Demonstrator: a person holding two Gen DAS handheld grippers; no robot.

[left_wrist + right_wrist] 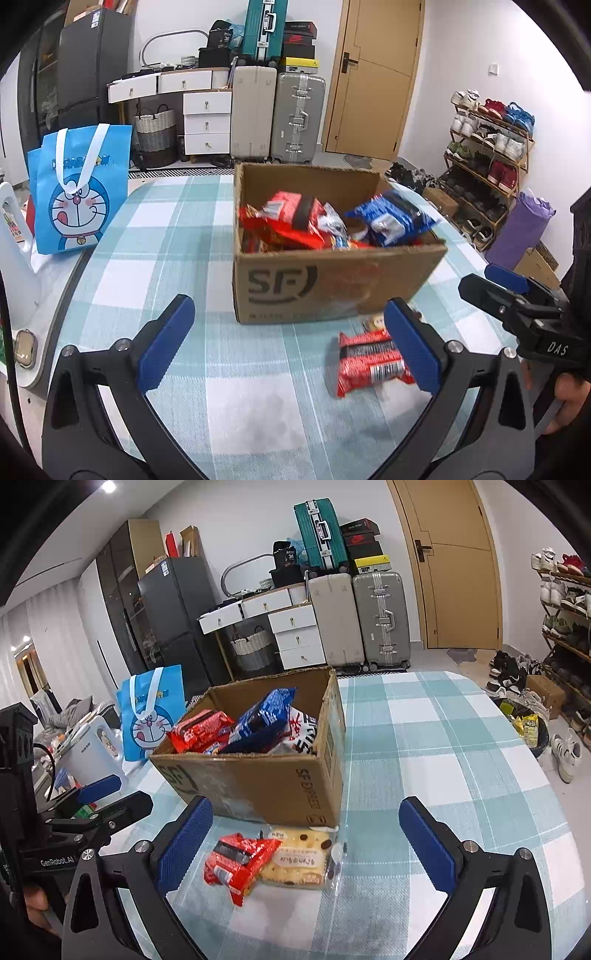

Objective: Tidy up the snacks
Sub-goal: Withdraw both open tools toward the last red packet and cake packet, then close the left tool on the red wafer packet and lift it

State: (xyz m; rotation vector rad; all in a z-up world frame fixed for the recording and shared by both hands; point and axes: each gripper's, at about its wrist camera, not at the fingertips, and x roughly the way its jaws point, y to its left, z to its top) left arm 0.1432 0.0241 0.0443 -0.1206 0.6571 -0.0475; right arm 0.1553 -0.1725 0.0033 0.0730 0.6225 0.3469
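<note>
Two wrist views of a table [192, 229] covered with a teal-and-white checked cloth. A cardboard box [332, 284], printed "SF" on its near wall, stands on the cloth and holds a loose heap of snack packets: red ones [291, 218] to the left, a blue one [395, 218] propped against the right wall. The packets lower in the heap are hidden by those on top and by the box walls.

Left gripper [291, 343]: jaws spread wide, nothing between the pads. A red snack packet [369, 362] lies flat on the cloth just in front of the box; in the left wrist view its right end is covered by the right-hand finger.

Right gripper [306, 842]: jaws likewise spread wide and empty. In the right wrist view the same red packet [240, 860] lies beside, and partly over, a pale biscuit packet [299, 860]; both rest on the cloth, clear of the pads. In the left wrist view only a sliver of the biscuit packet shows behind the finger.

Each gripper appears at the edge of the other's view, cut off by the frame, with part of a hand [569, 398] on its grip.

A blue cartoon tote bag [81, 192] stands at the table's left edge. Its printed lettering is blurred.
</note>
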